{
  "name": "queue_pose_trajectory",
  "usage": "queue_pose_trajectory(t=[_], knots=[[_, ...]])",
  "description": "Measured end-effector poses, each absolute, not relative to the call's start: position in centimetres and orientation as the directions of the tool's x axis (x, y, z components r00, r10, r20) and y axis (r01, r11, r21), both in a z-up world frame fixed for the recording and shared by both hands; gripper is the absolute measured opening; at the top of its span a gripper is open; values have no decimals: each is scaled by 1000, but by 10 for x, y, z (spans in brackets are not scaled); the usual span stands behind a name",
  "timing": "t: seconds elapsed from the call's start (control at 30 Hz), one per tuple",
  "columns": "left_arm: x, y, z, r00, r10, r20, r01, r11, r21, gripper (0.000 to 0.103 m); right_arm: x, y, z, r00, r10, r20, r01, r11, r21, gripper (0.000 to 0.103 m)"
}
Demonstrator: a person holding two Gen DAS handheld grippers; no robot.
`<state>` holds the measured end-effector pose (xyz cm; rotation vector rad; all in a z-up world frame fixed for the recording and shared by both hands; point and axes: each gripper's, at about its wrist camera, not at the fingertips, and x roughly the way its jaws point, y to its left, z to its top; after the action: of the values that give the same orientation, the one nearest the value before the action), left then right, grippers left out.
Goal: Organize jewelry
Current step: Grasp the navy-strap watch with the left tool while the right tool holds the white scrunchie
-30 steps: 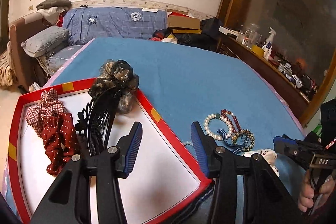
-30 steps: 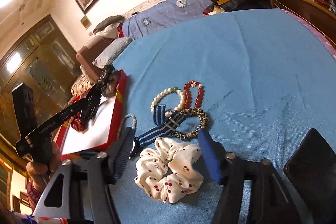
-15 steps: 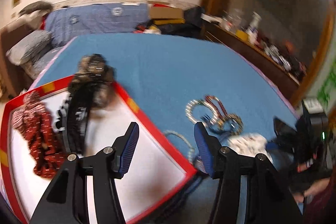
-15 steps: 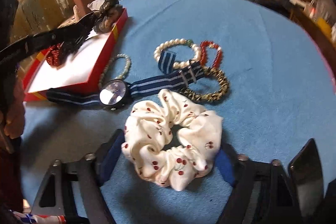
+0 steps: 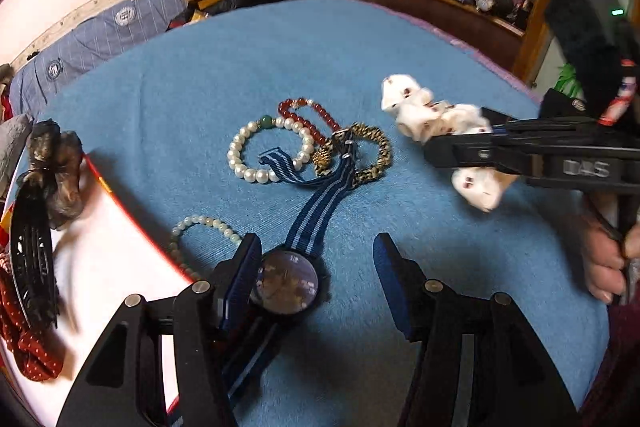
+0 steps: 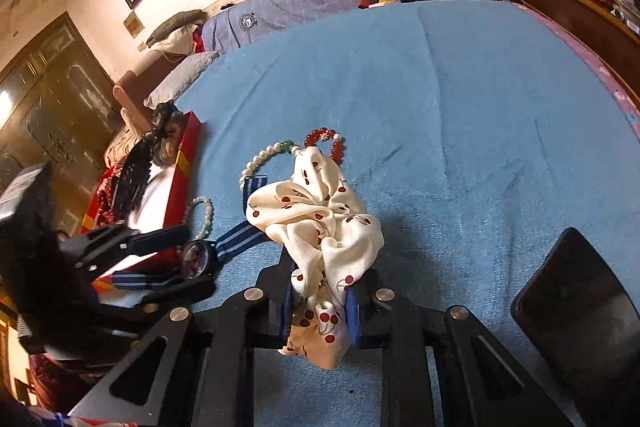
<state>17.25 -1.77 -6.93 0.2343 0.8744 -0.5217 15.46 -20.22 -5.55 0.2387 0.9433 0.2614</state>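
Blue towel-like cloth [image 6: 460,99] fills the frame, red-rimmed white tray [image 5: 120,267] lower left. My right gripper [image 6: 318,301] has just closed on the white cherry-print scrunchie [image 6: 320,223], pinching it for the tray, I'd guess. Left gripper [image 5: 316,267] has just been widening, jaws apart, one touching the round-faced blue-striped-strap watch [image 5: 286,283] between them, unclamped.

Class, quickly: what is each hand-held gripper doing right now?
Left hand-held gripper: open, jaws either side of the wristwatch.
Right hand-held gripper: just closed on the cherry-print scrunchie.

White cherry-print scrunchie [image 6: 320,223] pinched between right tongs [image 6: 318,303], above blue cloth [image 6: 460,107].
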Motion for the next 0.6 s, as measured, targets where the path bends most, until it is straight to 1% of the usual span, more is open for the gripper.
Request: queue_pose_trajectory(t=[0.03, 0.17, 0.27, 0.3, 0.37, 0.43, 0.6], knots=[[175, -20, -72, 538, -308, -785, 509, 861, 11, 57, 154, -200, -55, 559, 328, -762, -120, 941, 317, 22], [173, -24, -77, 536, -277, -797, 507, 861, 42, 56, 150, -200, -51, 564, 344, -751, -130, 935, 330, 22], [165, -24, -74, 505, -322, -801, 538, 843, 0, 58, 155, -197, -51, 567, 350, -745, -133, 932, 337, 22], [163, -24, -73, 480, -350, -804, 556, 831, -30, 58, 154, -197, -50, 569, 353, -743, -134, 931, 340, 22], [157, -26, -73, 398, -438, -806, 608, 784, -126, 57, 155, -198, -49, 573, 356, -738, -130, 929, 347, 22], [148, -31, -71, 389, -454, -802, 639, 760, -119, 58, 155, -201, -49, 575, 360, -734, -127, 926, 355, 23], [146, -34, -78, 395, -404, -825, 621, 779, -85, 59, 158, -200, -50, 575, 356, -737, -119, 927, 355, 23]])
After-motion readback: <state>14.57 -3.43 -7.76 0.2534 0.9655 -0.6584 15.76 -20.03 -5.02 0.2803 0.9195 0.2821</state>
